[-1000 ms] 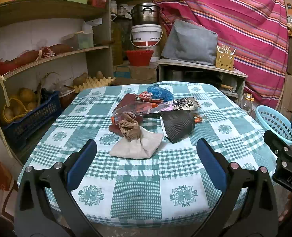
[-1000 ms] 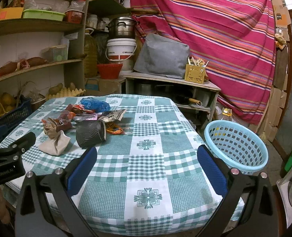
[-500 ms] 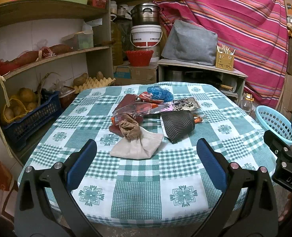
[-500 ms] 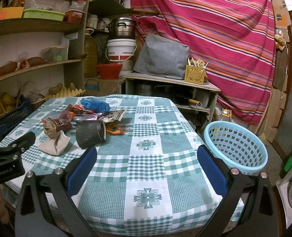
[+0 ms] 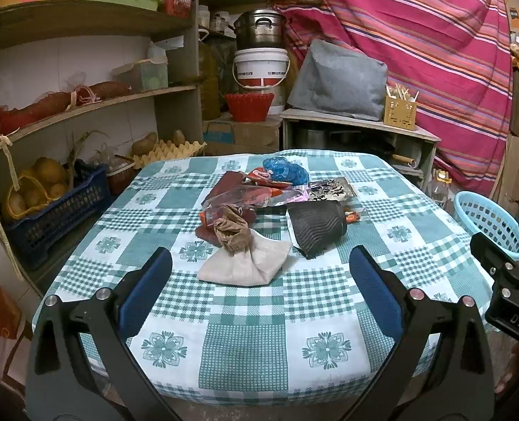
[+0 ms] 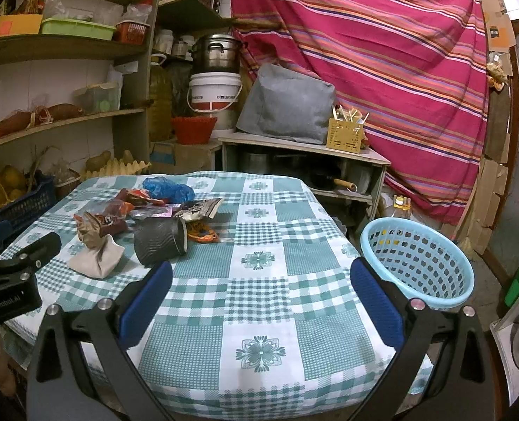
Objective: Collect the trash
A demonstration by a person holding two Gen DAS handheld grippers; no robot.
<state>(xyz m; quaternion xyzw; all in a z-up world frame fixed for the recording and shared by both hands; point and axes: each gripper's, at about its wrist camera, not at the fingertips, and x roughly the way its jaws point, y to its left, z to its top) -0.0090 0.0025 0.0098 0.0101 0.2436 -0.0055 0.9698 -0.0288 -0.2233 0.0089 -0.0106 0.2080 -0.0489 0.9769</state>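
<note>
A heap of trash lies mid-table on the green checked tablecloth [image 5: 245, 347]: a crumpled beige paper bag [image 5: 249, 263], a black ribbed paper cup on its side [image 5: 317, 226], red wrappers [image 5: 235, 196] and a blue plastic bag [image 5: 284, 170]. The same cup [image 6: 161, 240] and beige bag [image 6: 96, 256] show at left in the right wrist view. A light blue plastic basket [image 6: 420, 261] stands off the table's right edge. My left gripper [image 5: 259, 286] is open and empty, short of the heap. My right gripper [image 6: 261, 293] is open and empty over the table's near right part.
Wooden shelves [image 5: 84, 105] with produce and a blue crate [image 5: 49, 210] line the left. A low cabinet [image 5: 357, 133] with a grey cushion, white bucket [image 5: 259, 66] and steel pot stands behind the table. A striped pink cloth [image 6: 382, 52] hangs at back right.
</note>
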